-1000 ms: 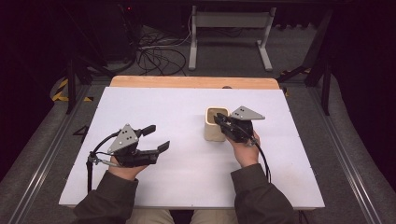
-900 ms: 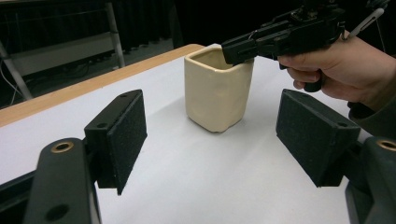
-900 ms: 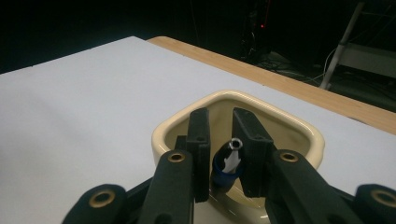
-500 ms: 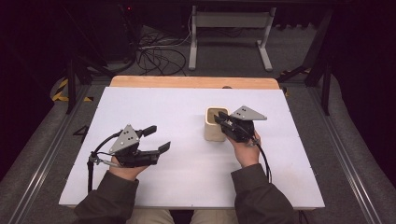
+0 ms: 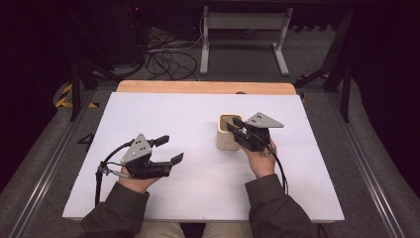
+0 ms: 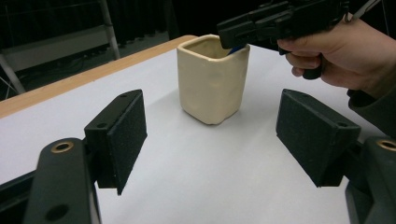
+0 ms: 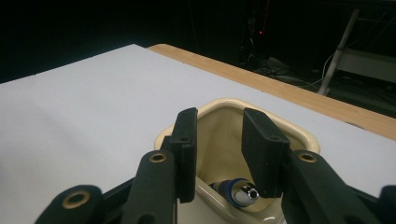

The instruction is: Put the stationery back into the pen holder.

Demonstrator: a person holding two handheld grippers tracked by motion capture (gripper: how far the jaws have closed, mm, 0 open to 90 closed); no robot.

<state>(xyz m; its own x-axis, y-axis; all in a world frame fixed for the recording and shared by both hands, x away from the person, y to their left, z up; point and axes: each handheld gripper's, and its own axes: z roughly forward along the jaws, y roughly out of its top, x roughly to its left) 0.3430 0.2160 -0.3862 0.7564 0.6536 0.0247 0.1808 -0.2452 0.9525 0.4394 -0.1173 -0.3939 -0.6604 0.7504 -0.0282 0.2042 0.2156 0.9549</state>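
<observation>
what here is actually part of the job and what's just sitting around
In the job:
- cream cup
- blue pen lying inside the cup
- right gripper, over the cup mouth, its jaws have just been opening, pads apart and off the pen

Just around:
- left gripper, open, held away from the cup with nothing between its jaws
- white table
- cables on the floor
- metal stand

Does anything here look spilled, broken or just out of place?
Nothing stands out. The cream ceramic cup stands upright on the white table, unchipped as far as can be seen. A blue pen lies slanted inside it, below the right gripper, whose jaws have just been opening with nothing between them. The left gripper is open, off to the side.
</observation>
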